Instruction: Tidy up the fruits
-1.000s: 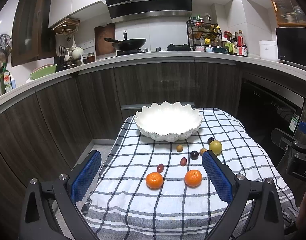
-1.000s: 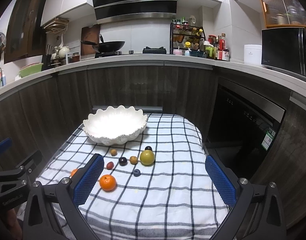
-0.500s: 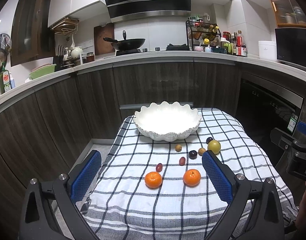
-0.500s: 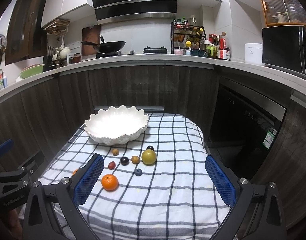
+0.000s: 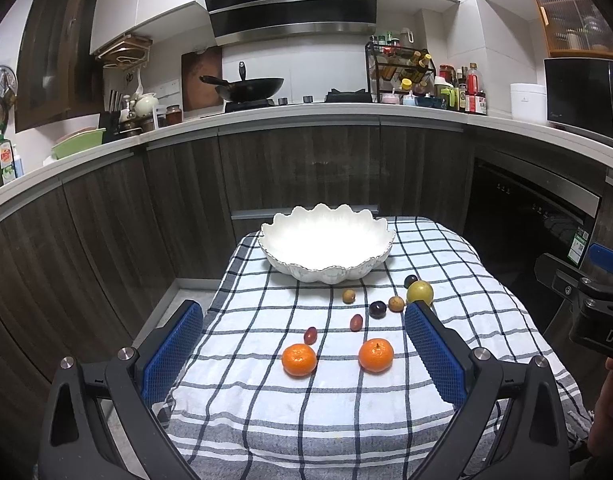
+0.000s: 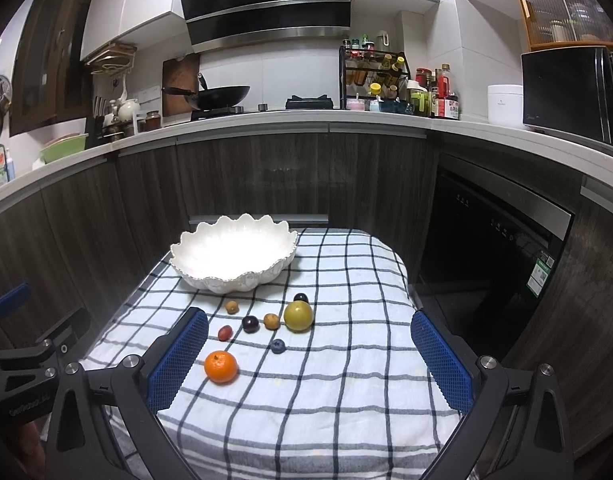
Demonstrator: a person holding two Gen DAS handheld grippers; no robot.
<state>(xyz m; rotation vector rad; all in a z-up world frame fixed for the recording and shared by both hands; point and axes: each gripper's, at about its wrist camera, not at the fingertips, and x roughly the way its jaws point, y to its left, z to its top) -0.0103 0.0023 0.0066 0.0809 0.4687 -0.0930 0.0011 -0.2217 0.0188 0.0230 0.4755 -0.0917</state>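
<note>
Since a second ago the left camera's view has slid slightly: the bowl and fruit sit a touch further left and lower in frame, while in the right wrist view they have drifted right and the fruit looks a little nearer. Nothing on the cloth itself has shifted.

The left gripper [image 5: 304, 346] hangs above the near edge of the checked cloth [image 5: 446, 256] with its blue pads spread wide and nothing between them. The right gripper [image 6: 308, 354] is likewise spread wide and empty, hovering over the cloth's near right part.

The white scalloped bowl [image 5: 326, 246] stands at the far end of the cloth, empty (its inside is overexposed, so fine detail is lost). All the fruit lies on the cloth in front of it. Two mandarins are nearest the left camera: the left mandarin [image 5: 299, 360] and the right mandarin [image 5: 376, 355], well apart from each other. Behind them lie two red grapes [image 5: 310, 335], then a dark plum [image 5: 377, 309] just beside a small brown fruit [image 5: 396, 303]. A second small brown fruit [image 5: 349, 296] sits closer to the bowl. The yellow-green fruit [image 6: 298, 316] rests to the right, with a small dark berry [image 6: 301, 298] just behind it. A blueberry [image 6: 278, 346] lies alone, nearer the right gripper.
</note>
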